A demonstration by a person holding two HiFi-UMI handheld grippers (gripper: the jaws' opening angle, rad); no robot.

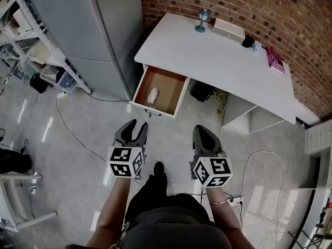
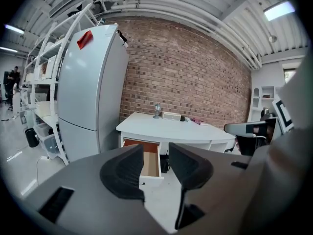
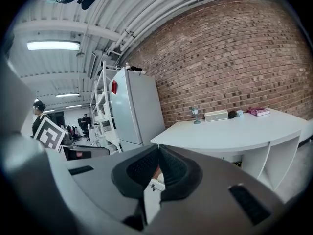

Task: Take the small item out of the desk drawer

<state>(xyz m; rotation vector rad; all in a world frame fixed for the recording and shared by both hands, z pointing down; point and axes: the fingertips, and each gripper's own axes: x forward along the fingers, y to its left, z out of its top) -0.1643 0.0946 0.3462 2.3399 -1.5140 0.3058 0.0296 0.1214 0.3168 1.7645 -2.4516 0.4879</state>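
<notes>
Left tongs (image 1: 138,125) gape empty, right tongs (image 1: 203,129) are closed, both low in the frame; above them a white item (image 1: 152,95) lies in the open drawer (image 1: 169,88).

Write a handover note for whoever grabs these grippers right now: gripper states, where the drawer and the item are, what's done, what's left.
Left gripper: open, empty.
Right gripper: shut, empty.
Both are held above the floor, short of the desk.
Drawer: pulled open, under the desk end nearest the fridge.
Item: small and white, lying in the drawer, untouched.
Done: drawer is open.
Left: reach in, grip the item, lift it out.
</notes>
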